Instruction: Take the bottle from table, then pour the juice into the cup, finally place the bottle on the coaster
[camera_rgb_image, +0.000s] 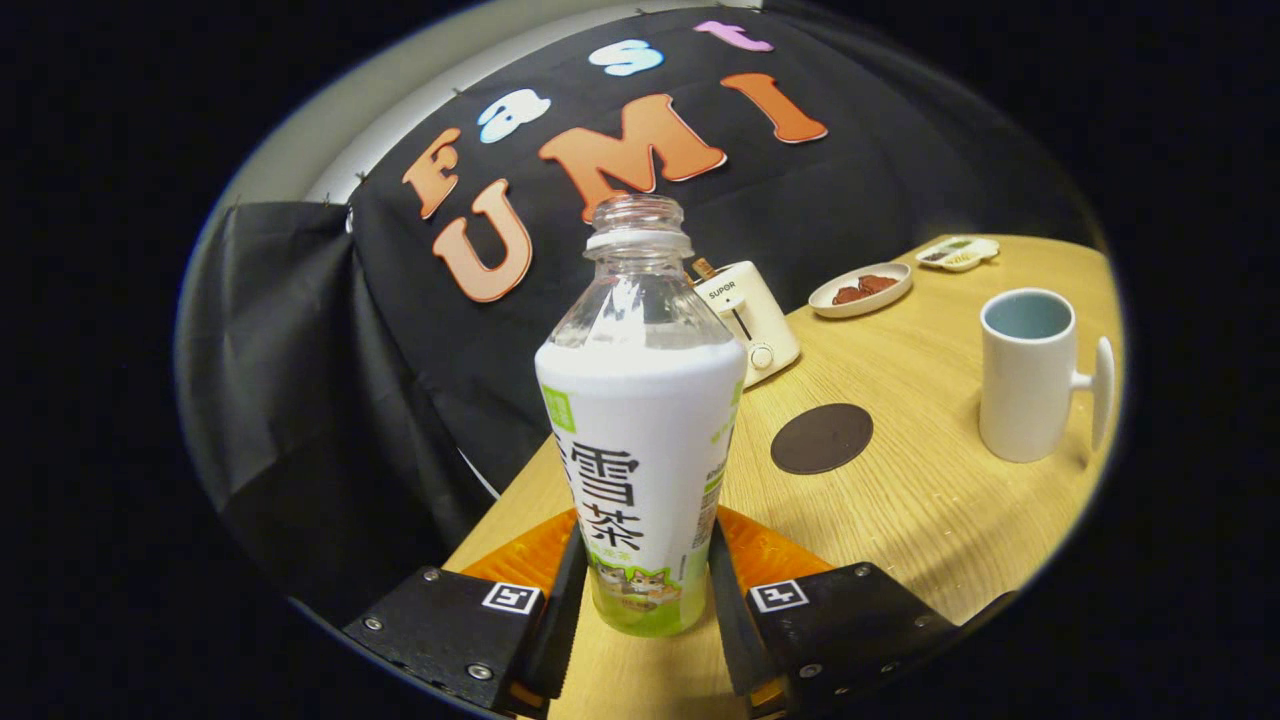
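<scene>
A clear, uncapped bottle (640, 440) with a white and green label stands upright between my fingers, and my gripper (645, 600) is shut on its lower part, both pads pressing its sides. Whether its base still touches the wooden table (930, 520) I cannot tell. Beyond the fingers to the right lies a dark round coaster (822, 438). Farther right stands a white cup (1030, 375) with a blue-grey inside, its handle turned to the right.
A small cream toaster (750, 320) sits behind the bottle near the black cloth wall. A shallow dish with brown food (861, 290) and a small divided tray (958, 253) lie at the far side of the table. The table's left edge runs close by the bottle.
</scene>
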